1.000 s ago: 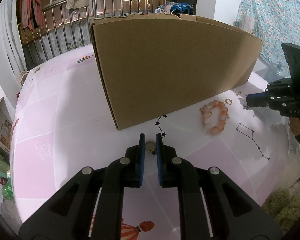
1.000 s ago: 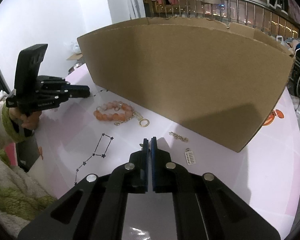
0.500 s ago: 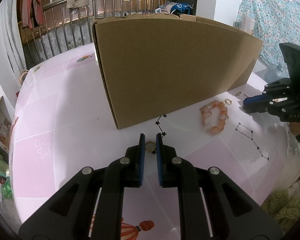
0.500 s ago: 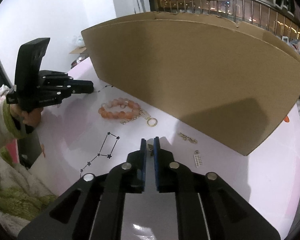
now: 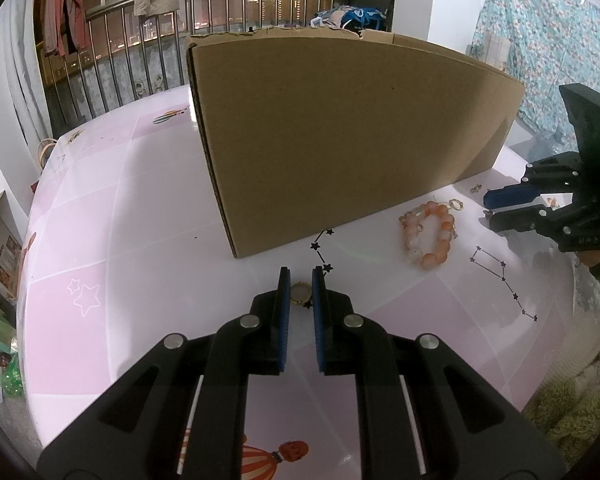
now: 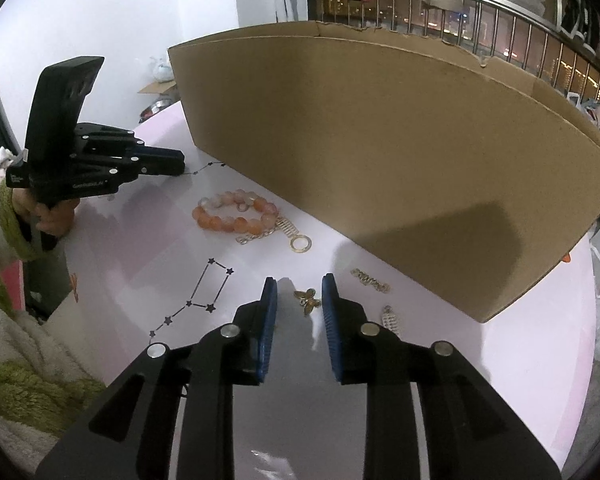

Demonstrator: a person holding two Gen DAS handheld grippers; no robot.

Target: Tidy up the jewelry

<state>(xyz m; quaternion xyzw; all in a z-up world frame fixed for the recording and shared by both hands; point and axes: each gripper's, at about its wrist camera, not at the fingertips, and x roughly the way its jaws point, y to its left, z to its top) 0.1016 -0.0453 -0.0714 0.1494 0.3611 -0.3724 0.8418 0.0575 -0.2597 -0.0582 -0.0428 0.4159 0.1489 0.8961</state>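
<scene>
The left gripper (image 5: 301, 284) has its jaws drawn close on a small gold ring (image 5: 300, 293) near the front corner of the cardboard box (image 5: 340, 140). The ring sits between the blue pads (image 5: 285, 292), but from this angle I cannot tell if the pads really press it or if it only lies on the pink table (image 5: 140, 220) between them. If the grip is only at the edge of the ring, it may slip out or roll away when the gripper is lifted.

The right gripper (image 6: 299, 298) has just been opening its jaws, and they now stand a little apart around a small gold butterfly charm (image 6: 308, 300) that lies flat on the table, touching neither pad. The charm is thin and flat, so the pads may close above it and catch nothing, or push it to the side. The opening is also narrow, so a small error of aim can put one finger on top of the charm.

Other pieces wait nearby: the orange bead bracelet (image 6: 236, 212) with its chain and gold hoop (image 6: 300, 244), a short chain piece (image 6: 370, 280) and a small tag pendant (image 6: 390, 320), which lies just beside the right finger. A sideways move of that gripper may sweep the tag or the chain piece away. The box wall is high, so a piece held weakly may drop while it is carried over it.
</scene>
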